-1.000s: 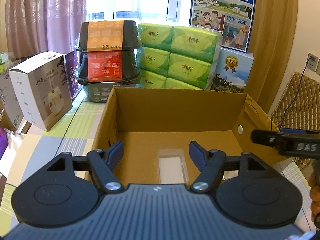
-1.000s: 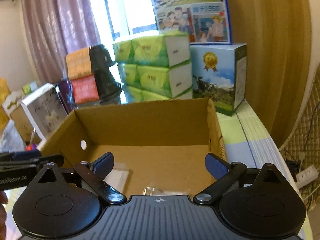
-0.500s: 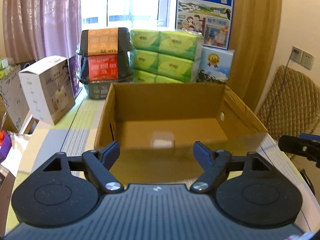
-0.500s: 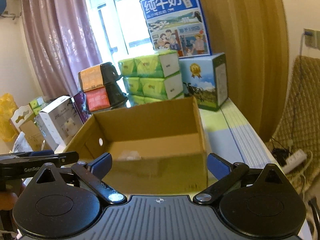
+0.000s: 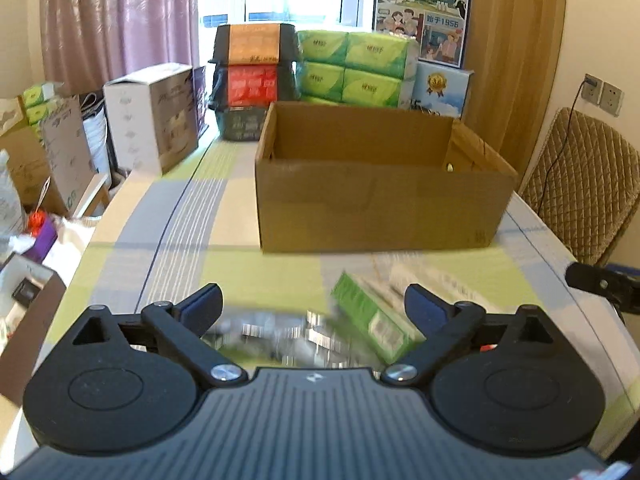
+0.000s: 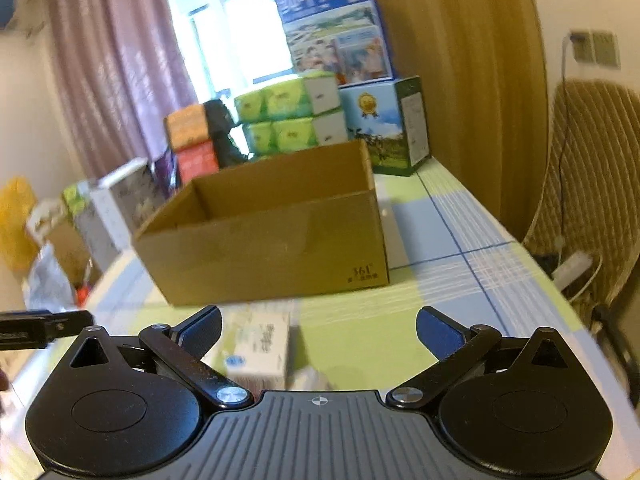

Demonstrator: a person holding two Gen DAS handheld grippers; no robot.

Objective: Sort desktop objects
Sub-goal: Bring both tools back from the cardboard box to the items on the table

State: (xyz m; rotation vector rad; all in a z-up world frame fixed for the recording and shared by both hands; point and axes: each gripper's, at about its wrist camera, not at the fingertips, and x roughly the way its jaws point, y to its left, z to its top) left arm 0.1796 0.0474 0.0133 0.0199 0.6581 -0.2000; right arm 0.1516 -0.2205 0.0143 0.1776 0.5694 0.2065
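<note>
Both empty, jaws spread wide: left gripper (image 5: 313,303), right gripper (image 6: 319,327); nothing clamped in either

Nearest, on the tablecloth (image 5: 180,216) right under the tools: green box (image 5: 374,316) lying tilted betw the left fingers, closer to the right-hand one, not touching as far as can be told. Shiny blurred stuff (image 5: 276,330) beside it, too smeared to ID. White carton (image 6: 260,342) in right wrist view, just inside the left-hand finger, pale blurred item (image 6: 316,376) next to it, unclear what

Beyond: open cardboard box (image 5: 380,208) on the table, the sort target by the look of it; interior mostly hidden from this low angle. Far edge: tissue packs (image 5: 356,68), stacked black trays (image 5: 252,76), milk cartons (image 5: 438,88), irrelevant

Step, judged: between placements, lining up next pick from the loose pile. Several items left on desk so task only partway

Next: drop over one item, centre it betw fingers, align jaws across its narrow side (green box sits skewed, needs wrist yaw), close, lift clear of box wall, release inside. Heavy motion blur, so settle before closing
</note>
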